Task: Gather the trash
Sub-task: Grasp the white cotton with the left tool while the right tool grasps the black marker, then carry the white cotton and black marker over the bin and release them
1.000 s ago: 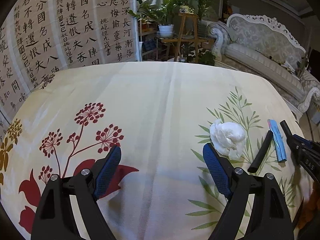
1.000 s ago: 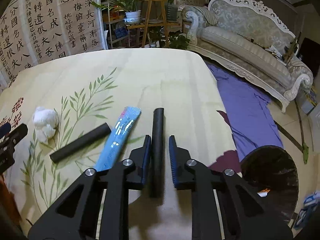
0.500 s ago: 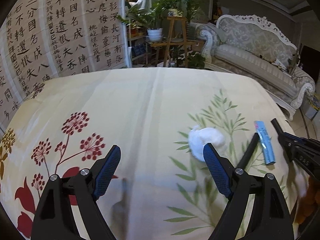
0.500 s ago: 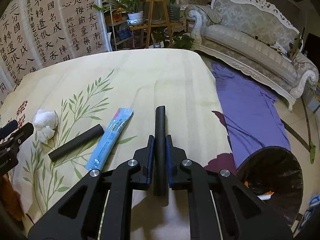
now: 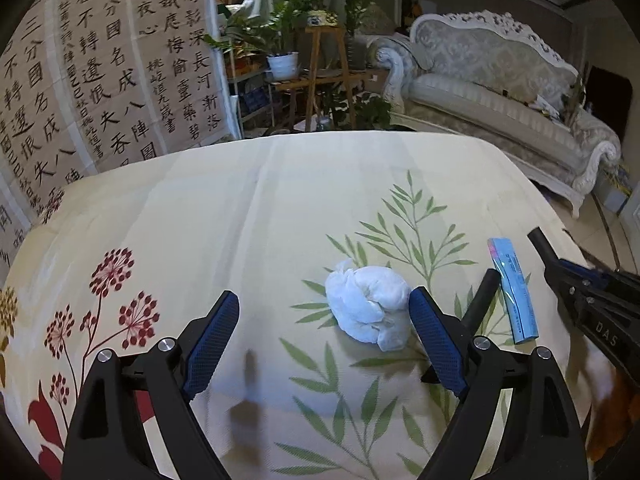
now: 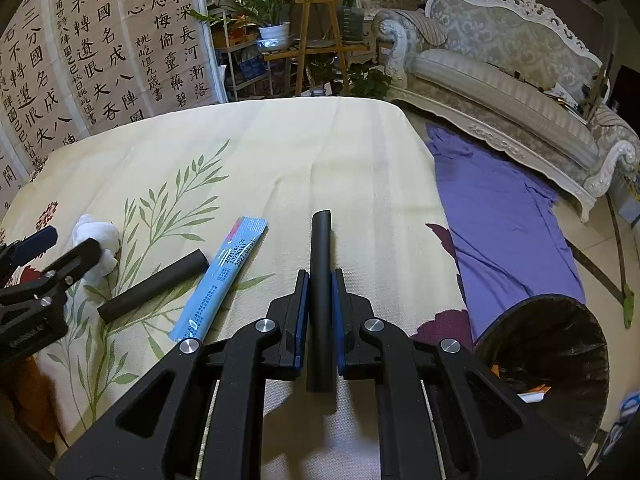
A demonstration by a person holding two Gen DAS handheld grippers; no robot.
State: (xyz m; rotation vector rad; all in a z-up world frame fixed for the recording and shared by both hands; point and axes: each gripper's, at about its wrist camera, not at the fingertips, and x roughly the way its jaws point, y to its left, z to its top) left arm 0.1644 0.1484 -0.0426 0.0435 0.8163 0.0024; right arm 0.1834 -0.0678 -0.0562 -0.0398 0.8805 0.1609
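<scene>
Since a second ago the right gripper [image 6: 320, 280] has closed from a narrow gap to a firm pinch on the black tube [image 6: 321, 280], and the left gripper [image 5: 324, 312] has swung so that the white tissue wad [image 5: 370, 306], formerly beyond its right finger, now sits just inside that finger.

The left gripper's jaws stand wide apart and hold nothing; its right pad [image 5: 434, 334] is just beside the wad. The right gripper's pads press both sides of the tube, which points straight ahead over the tablecloth [image 6: 320, 152].

Between the two grippers lie a second black tube [image 6: 154, 286] and a blue sachet [image 6: 218, 280], side by side and near each other, both slanting the same way. The second tube is close beside the left gripper's right finger.

Counted: two black tubes, one sachet, one tissue wad, one dark bin [image 6: 560, 344].

The table's right edge runs just right of the held tube. Below it a purple cloth [image 6: 500, 208] covers the floor, and the bin stands there, mouth open, with scraps inside. Far across the cloth the surface is bare up to the calligraphy screen [image 5: 100, 80], plant stand [image 5: 324, 76] and sofa [image 5: 500, 88].
</scene>
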